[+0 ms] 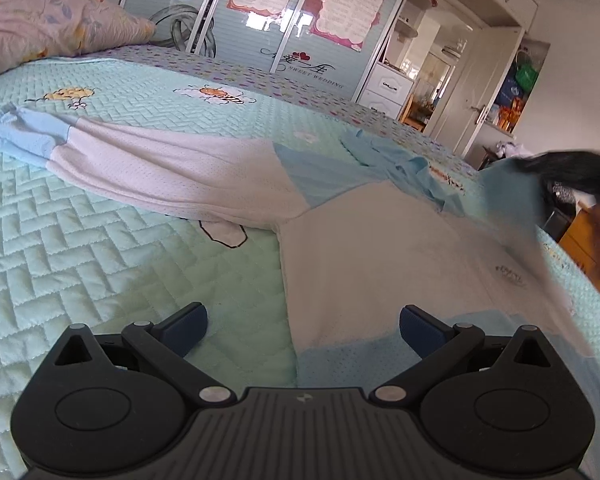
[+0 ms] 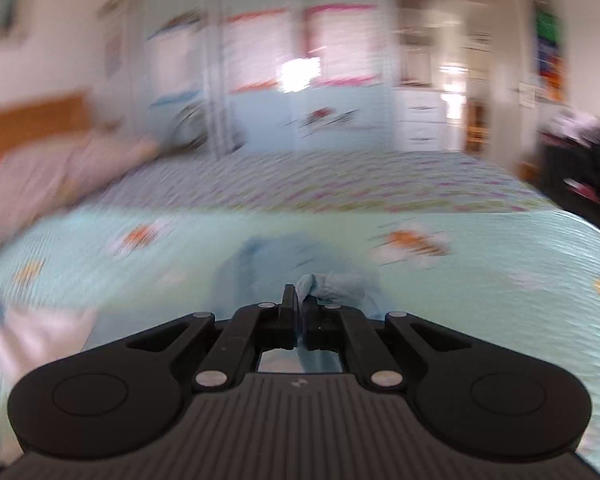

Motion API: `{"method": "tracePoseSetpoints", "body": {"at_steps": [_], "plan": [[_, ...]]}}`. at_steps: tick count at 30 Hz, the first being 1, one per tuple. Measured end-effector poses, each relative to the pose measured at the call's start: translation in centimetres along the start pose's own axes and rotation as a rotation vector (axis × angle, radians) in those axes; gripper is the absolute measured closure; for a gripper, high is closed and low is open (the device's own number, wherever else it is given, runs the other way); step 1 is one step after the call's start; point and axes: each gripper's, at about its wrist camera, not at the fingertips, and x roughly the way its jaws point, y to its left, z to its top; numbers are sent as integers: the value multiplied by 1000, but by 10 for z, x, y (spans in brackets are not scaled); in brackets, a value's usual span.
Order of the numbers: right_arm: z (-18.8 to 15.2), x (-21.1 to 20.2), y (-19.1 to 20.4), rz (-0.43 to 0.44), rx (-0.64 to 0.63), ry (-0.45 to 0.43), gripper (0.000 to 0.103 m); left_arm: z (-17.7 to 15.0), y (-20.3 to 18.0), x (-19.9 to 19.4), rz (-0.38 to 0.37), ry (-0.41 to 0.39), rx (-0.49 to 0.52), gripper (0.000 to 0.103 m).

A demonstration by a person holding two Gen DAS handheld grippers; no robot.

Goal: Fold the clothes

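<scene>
A white and light blue long-sleeved shirt (image 1: 380, 248) lies spread on the quilted mint bedspread (image 1: 100, 248). One white sleeve with a blue cuff (image 1: 160, 168) stretches out to the left. My left gripper (image 1: 303, 328) hovers open just above the shirt's near hem, its fingers (image 1: 188, 324) wide apart and holding nothing. The right wrist view is motion-blurred. There, my right gripper (image 2: 301, 304) is shut on a bunch of the shirt's light blue fabric (image 2: 332, 284), lifted off the bed. At the right edge of the left wrist view, a dark blurred shape (image 1: 560, 168) holds the raised blue cloth.
A floral pillow (image 1: 40, 20) lies at the head of the bed against a wooden headboard. Beyond the bed stands a wardrobe with sliding doors and posters (image 1: 300, 12), then a white drawer unit (image 1: 388, 88) and an open doorway. A wooden piece of furniture (image 1: 580, 240) sits off the bed's right side.
</scene>
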Motion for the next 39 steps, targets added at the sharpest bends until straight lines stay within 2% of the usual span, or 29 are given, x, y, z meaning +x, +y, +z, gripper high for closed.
{"method": "tracePoseSetpoints", "body": {"at_steps": [3, 6, 9, 10, 12, 13, 14, 16, 23, 24, 26, 32, 33, 36, 39], "plan": [[-22, 35, 71, 28, -105, 73, 100, 2, 3, 1, 3, -2, -13, 1], [-48, 61, 127, -52, -263, 102, 100, 3, 5, 2, -5, 3, -22, 1], [-63, 79, 156, -116, -351, 153, 99, 4, 7, 3, -11, 7, -30, 1], [-67, 81, 158, -121, -356, 167, 96, 4, 7, 3, -10, 9, -28, 1], [-73, 85, 162, -130, -367, 196, 77, 3, 7, 2, -8, 11, -22, 1], [-76, 83, 163, -126, -369, 193, 58, 3, 7, 2, -7, 12, -20, 1], [-78, 77, 163, -114, -368, 175, 44, 3, 7, 2, -6, 14, -17, 1], [-80, 61, 156, -59, -320, 139, 37, 3, 7, 2, -4, 16, -12, 1], [-81, -2, 124, 164, -101, 12, 36, 2, 7, 1, 5, 24, 3, 1], [-80, -8, 118, 171, -79, -3, 34, 2, 7, 1, 7, 25, 5, 1], [-77, -8, 103, 139, -40, -15, 30, 1, 6, 2, 14, 28, 13, 1], [-75, 23, 65, 15, 180, 67, 30, 0, 3, 2, 26, 31, 32, 1], [-75, 30, 62, -18, 181, 77, 30, 0, 3, 2, 26, 31, 32, 1], [-73, 53, 71, -153, 51, 144, 30, 0, 4, 3, 27, 34, 33, 1], [-72, 71, 87, -200, -37, 181, 30, 1, 3, 3, 31, 35, 38, 1]]}}
